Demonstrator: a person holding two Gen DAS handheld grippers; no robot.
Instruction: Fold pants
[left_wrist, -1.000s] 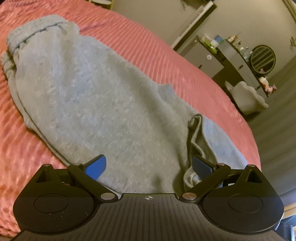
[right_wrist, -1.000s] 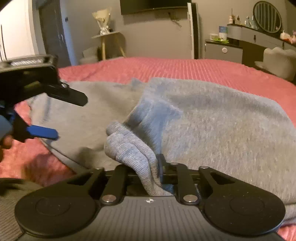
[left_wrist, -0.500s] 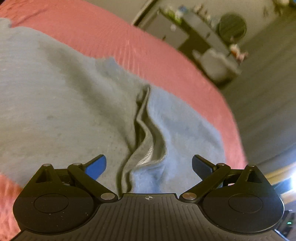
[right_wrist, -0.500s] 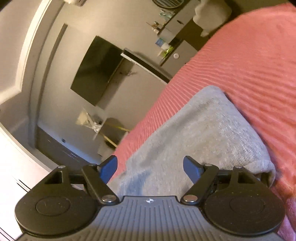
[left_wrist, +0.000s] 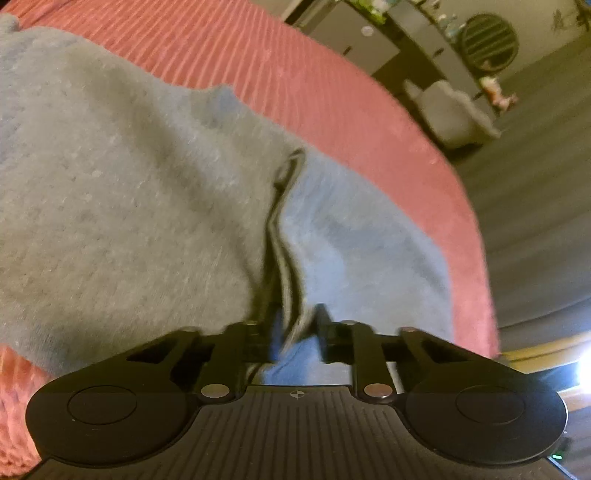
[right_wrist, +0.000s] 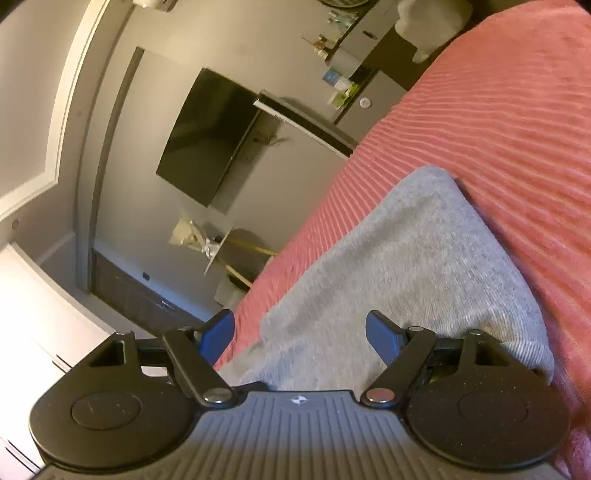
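Grey sweatpants (left_wrist: 129, 192) lie spread on a pink ribbed bedspread (left_wrist: 295, 74). In the left wrist view my left gripper (left_wrist: 295, 328) is shut on the pants' hem edge (left_wrist: 286, 258), a raised seam of fabric pinched between the fingers. In the right wrist view the pants (right_wrist: 406, 258) lie folded under my right gripper (right_wrist: 299, 332), which is open and empty just above the cloth, its blue pads (right_wrist: 380, 332) apart. The view is tilted.
The bed's edge (left_wrist: 476, 258) drops to a dark floor at the right. A dresser with a round mirror (left_wrist: 487, 37) and a pale chair (left_wrist: 454, 114) stand beyond. A wall TV (right_wrist: 210, 136) and a small side table (right_wrist: 221, 251) stand past the bed.
My left gripper moved to the hem and closed on it. My right gripper let go of the fold it held a second ago and stays open, tilted.
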